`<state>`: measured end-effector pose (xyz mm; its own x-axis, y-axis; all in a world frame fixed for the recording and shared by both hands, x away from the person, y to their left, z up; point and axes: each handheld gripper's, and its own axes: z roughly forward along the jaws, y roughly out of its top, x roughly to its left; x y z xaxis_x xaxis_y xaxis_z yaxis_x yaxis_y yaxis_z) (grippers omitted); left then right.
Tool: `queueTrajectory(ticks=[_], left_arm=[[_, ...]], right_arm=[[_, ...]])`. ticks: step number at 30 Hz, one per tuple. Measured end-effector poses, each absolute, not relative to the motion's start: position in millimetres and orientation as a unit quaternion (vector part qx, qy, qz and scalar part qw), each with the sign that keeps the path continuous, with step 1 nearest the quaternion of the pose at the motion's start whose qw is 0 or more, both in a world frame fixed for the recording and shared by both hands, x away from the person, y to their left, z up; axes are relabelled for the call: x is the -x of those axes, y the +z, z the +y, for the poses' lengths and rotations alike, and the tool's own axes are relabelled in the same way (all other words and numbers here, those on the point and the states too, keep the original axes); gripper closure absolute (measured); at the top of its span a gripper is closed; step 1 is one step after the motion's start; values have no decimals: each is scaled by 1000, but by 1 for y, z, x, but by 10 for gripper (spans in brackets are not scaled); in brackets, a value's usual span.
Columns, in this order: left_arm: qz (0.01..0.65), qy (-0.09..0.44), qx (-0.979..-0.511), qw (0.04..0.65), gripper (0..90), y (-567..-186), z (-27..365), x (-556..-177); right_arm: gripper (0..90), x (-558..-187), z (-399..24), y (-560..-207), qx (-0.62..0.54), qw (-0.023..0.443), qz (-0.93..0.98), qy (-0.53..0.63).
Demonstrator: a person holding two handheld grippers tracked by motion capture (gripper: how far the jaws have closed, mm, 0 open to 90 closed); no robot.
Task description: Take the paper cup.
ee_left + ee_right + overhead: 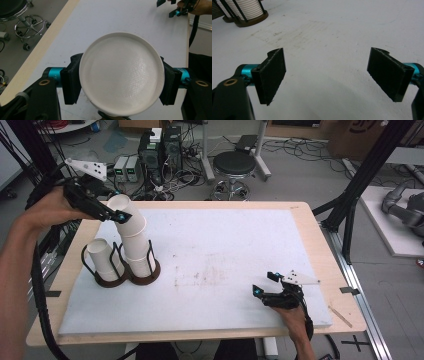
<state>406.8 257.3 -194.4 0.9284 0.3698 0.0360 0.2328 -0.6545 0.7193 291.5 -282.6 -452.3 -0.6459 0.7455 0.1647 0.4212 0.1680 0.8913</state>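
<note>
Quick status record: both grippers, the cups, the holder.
left gripper: shut on top white paper cup of a leaning stack
cup stack: bottom cups sit in right ring of dark wire two-ring holder
left ring: one white paper cup, upright
right gripper: open, holds nothing, low over white table mat

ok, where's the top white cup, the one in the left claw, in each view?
High view: top white cup at upper left, tilted atop the stack in the wire holder, left claw shut on it.
Left gripper view: centre, seen bottom-on between the pads.
Right gripper view: not in it.
Shared landmark: the holder's brown base, top left there.
</note>
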Motion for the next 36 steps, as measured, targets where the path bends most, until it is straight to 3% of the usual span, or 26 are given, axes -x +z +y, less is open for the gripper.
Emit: queueTrajectory(ticks=[36], left_arm=[[153, 107, -881, 435, 327, -184, 253, -357]], right_arm=[[157, -292, -283, -452, -393, 155, 748, 512]])
